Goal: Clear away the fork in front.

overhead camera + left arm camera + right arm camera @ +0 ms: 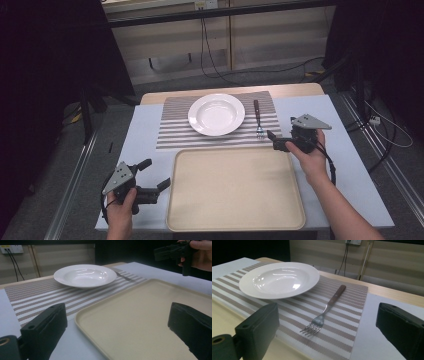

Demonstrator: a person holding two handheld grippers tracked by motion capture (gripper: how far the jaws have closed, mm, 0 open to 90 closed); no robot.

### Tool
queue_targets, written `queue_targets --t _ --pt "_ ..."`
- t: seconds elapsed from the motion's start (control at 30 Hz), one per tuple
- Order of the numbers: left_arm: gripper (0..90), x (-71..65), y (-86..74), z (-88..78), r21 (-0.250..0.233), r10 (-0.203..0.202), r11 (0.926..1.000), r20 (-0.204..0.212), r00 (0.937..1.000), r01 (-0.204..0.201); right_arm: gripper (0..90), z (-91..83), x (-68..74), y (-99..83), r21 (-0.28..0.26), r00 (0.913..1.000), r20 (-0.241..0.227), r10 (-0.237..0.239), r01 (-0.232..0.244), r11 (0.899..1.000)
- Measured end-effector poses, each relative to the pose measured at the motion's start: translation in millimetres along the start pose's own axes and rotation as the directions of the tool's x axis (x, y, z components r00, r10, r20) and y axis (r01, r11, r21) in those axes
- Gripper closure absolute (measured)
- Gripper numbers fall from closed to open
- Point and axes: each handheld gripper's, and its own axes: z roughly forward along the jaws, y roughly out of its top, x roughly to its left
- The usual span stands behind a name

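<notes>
High view is showing me nothing started, I judge: I am holding my left hand-held gripper [156, 175] and right hand-held gripper [274, 140] agape and empty while the plate [216, 114] and fork [258, 120] are lying on the striped mat [172, 131], tray [235, 187] bare.

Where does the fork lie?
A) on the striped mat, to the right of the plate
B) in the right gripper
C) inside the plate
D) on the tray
A: the fork lies flat on the striped mat just right of the white plate, with its prongs pointing toward the tray.
</notes>
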Motion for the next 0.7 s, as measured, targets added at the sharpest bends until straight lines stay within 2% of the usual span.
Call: queue_targets --t 0.17,0.3,0.57,0.7 --pt "2.6 0.1 -0.1 -1.0 -0.001 0.002 1.0 0.0 1.0 -0.002 4.4 11.7 -0.8 2.9 0.012 0.9999 -0.004 0.013 -0.013 1.0" --pt "2.6 0.3 -0.3 -1.5 -0.001 0.003 1.0 -0.001 1.0 -0.003 4.4 18.4 -1.7 4.0 0.022 1.0 0.0 0.005 -0.005 1.0" --pt "2.6 0.1 -0.6 -2.6 -0.005 0.006 1.0 -0.008 1.0 -0.006 4.4 37.0 -10.2 4.9 0.044 0.9991 0.014 0.04 -0.041 0.998" --pt "2.6 -1.0 -0.7 -2.5 -0.003 0.0 1.0 -0.006 1.0 0.0 4.4 42.0 -11.8 6.4 0.052 0.9989 0.024 0.041 -0.042 0.998"
